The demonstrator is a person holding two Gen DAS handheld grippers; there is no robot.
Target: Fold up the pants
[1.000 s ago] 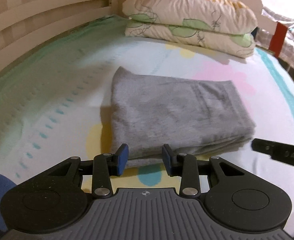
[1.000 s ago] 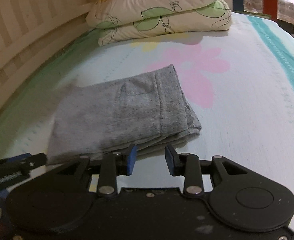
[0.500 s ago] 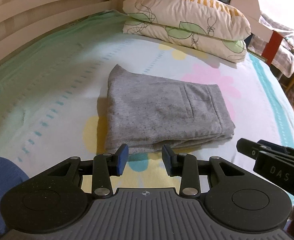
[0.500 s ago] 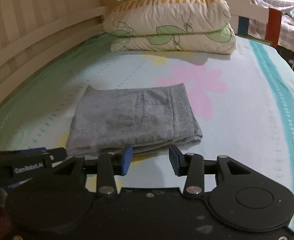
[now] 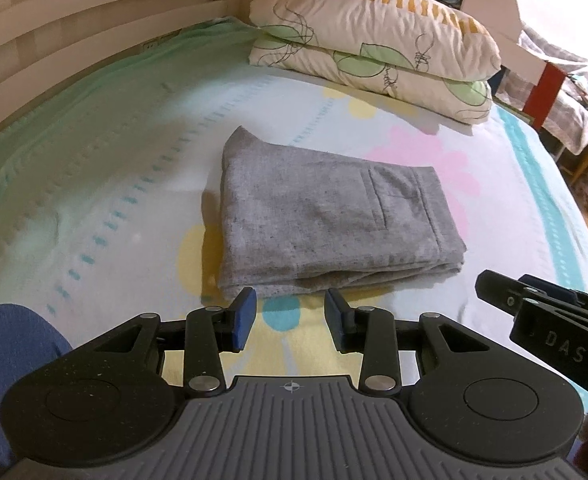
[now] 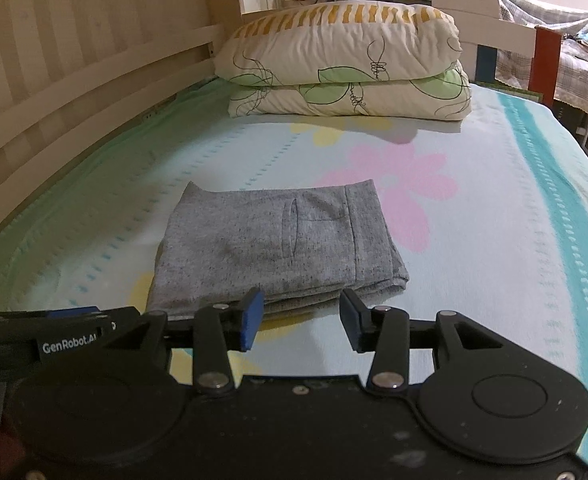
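Grey pants (image 5: pixel 326 224) lie folded into a compact rectangle on the bed, back pocket facing up; they also show in the right wrist view (image 6: pixel 278 244). My left gripper (image 5: pixel 289 316) is open and empty, just short of the pants' near edge. My right gripper (image 6: pixel 300 316) is open and empty, also just short of the near edge. The right gripper's side shows at the right of the left wrist view (image 5: pixel 550 320). The left gripper's side shows at the left of the right wrist view (image 6: pixel 54 328).
The bed sheet (image 5: pixel 94 184) is pale with flower prints. Two stacked pillows (image 6: pixel 346 68) lie at the head of the bed. A white slatted rail (image 5: pixel 74 40) runs along the left side. The bed's right edge and other furniture (image 6: pixel 574 60) lie to the right.
Both grippers have pulled back and risen from the folded pants, which now look smaller and farther away. The pants have not moved. Both stay open.
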